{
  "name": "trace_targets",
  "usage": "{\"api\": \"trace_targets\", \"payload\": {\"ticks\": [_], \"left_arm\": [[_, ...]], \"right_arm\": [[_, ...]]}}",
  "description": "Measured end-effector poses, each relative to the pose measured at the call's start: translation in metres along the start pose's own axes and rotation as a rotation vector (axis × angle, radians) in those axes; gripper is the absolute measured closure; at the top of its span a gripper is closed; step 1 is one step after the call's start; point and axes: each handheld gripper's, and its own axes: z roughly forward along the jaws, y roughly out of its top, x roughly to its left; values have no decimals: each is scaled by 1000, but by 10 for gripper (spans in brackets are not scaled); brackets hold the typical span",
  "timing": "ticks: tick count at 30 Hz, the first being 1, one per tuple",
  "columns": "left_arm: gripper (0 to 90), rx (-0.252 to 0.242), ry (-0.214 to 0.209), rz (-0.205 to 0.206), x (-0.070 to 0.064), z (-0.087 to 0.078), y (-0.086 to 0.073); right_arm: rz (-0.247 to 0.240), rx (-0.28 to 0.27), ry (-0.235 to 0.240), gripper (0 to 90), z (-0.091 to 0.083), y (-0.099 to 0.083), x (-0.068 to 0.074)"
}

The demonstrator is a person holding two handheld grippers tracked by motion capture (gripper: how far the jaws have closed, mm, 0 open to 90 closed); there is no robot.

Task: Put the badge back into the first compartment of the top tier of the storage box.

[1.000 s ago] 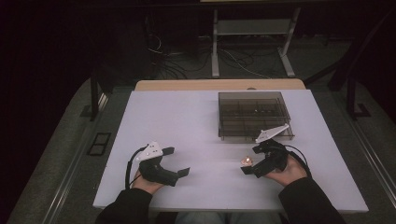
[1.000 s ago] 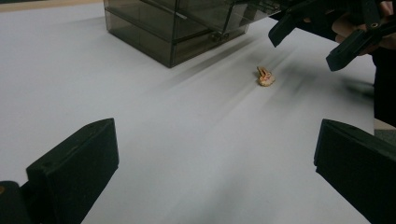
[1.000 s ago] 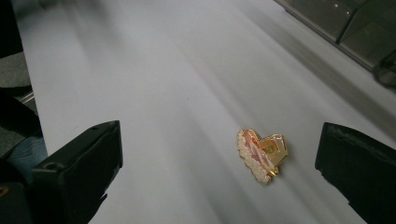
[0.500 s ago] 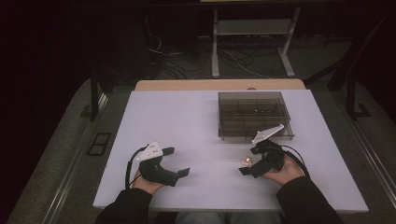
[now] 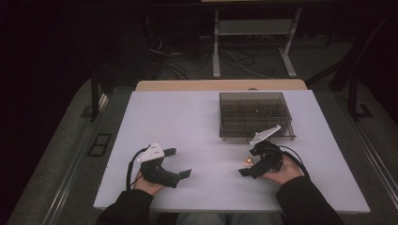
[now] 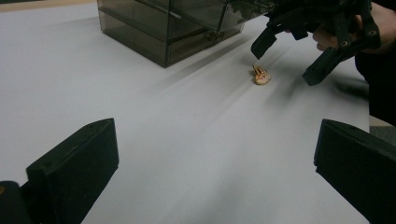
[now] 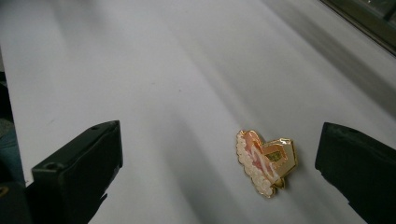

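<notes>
Just ahead of the right gripper, between its wide-open jaws, a small heart-shaped clip lies on the white table, near the front of the box. It looks light, hard and glossy, likely to skid or tip under a careless pinch; I would close on its 2 flat sides, low. The smoky box has divided compartments; something small sits in 1, too dim to identify. The left gripper rests open and empty, well apart.
</notes>
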Motion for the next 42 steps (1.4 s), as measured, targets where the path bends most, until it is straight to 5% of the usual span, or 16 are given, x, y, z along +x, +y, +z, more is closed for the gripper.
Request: {"api": "trace_targets", "payload": {"ticks": [19,26,32,42], "left_arm": [[0,10,-8,13,-1,1,0],[0,11,-9,16,-1,2,0],[0,12,-10,17,-1,2,0],[0,12,-11,18,-1,2,0]], "right_arm": [[-25,18,13,2,11,0,-8],[-41,21,17,138,12,-1,-11],[-47,21,10,150,11,-2,-13],[-55,18,2,351,9,-2,-13]]}}
